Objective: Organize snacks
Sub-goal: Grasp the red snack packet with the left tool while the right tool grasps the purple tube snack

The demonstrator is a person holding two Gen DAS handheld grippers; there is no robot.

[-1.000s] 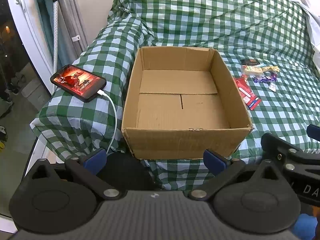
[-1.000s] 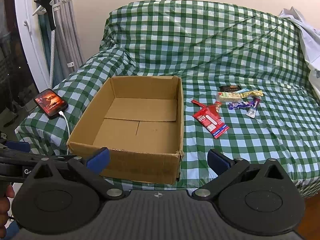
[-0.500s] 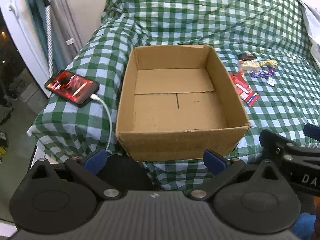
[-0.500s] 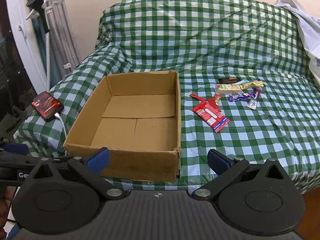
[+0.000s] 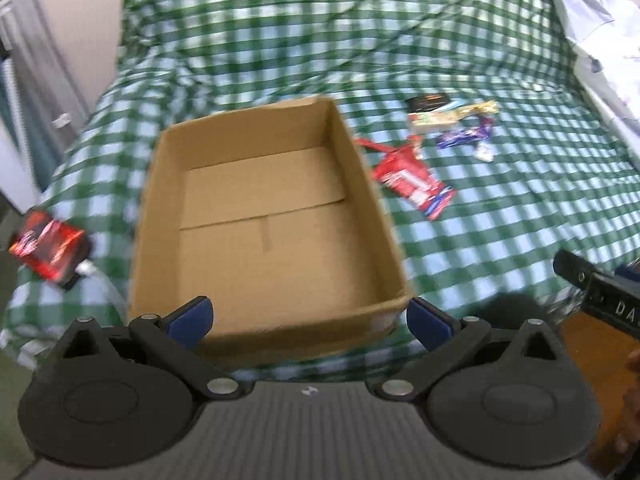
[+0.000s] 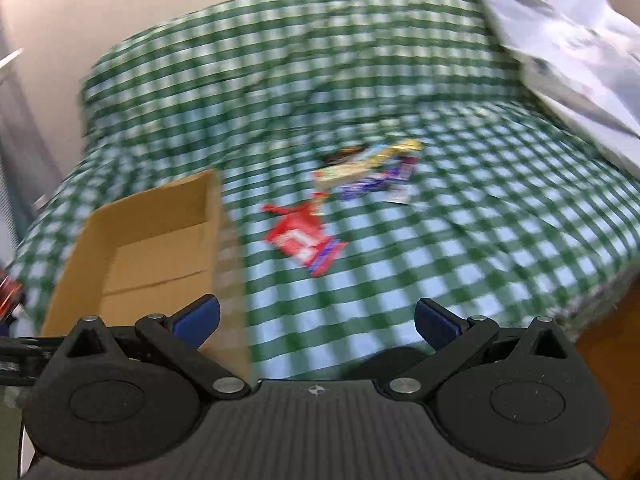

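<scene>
A: Where are the snacks?
B: The red packet (image 5: 414,182) lies on the checked bedspread (image 5: 500,208), at 3 o'clock of the cardboard box (image 5: 264,224); the other wrappers (image 5: 456,124) cluster near 1 o'clock.
A: And the grippers?
B: The left gripper (image 5: 308,316) and the right gripper (image 6: 318,316) both gape, released, grasping nothing.

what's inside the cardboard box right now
Nothing: the cardboard box shows only its bare floor flaps. Its near inside corners are hidden behind the left hand-held gripper.
</scene>
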